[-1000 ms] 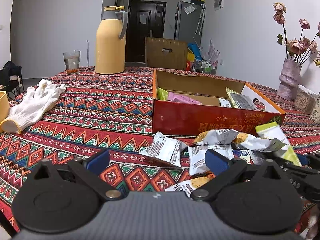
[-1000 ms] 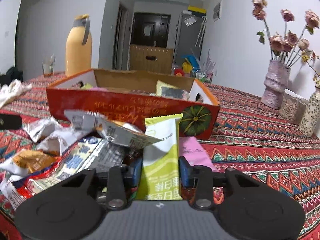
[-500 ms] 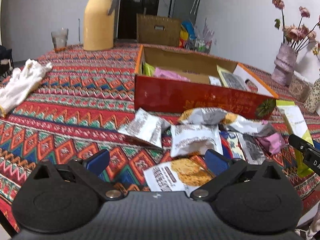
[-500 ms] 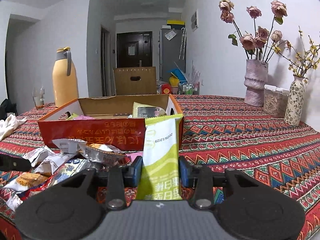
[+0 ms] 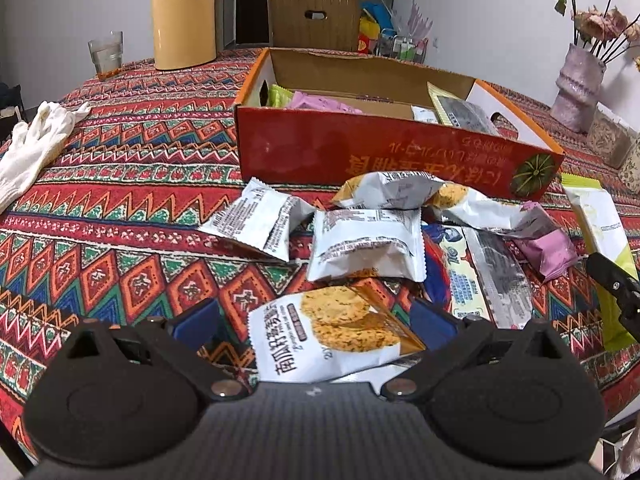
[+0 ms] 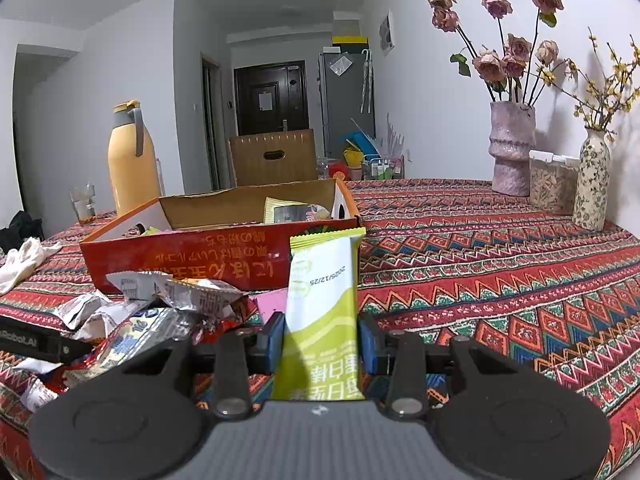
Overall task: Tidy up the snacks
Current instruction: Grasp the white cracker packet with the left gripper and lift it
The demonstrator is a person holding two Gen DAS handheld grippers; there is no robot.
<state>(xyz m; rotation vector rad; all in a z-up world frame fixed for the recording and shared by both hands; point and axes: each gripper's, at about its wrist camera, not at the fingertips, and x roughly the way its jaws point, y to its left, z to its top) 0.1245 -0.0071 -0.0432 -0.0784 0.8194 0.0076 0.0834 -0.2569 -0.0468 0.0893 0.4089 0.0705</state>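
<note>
My right gripper [image 6: 322,340] is shut on a green and white snack packet [image 6: 322,304], held upright in front of the red cardboard box [image 6: 192,256]. That packet [image 5: 600,240] also shows at the right edge of the left wrist view. My left gripper [image 5: 316,320] is open and hangs over a white cookie packet [image 5: 332,332], which lies between its blue pads without being pressed. Several loose snack packets [image 5: 368,240] lie in a heap before the box [image 5: 360,152], which holds a few packets inside.
A yellow thermos [image 5: 184,12] and a glass [image 5: 106,54] stand at the back left. White gloves [image 5: 36,140] lie at the left edge. A pink vase of dried roses [image 6: 512,148], a jar and a patterned vase [image 6: 592,184] stand at the right on the patterned tablecloth [image 6: 500,260].
My left gripper has tilted down and come in over the snack heap, with the cookie packet now between its pads. My right gripper has lifted the green packet and rolled level.
</note>
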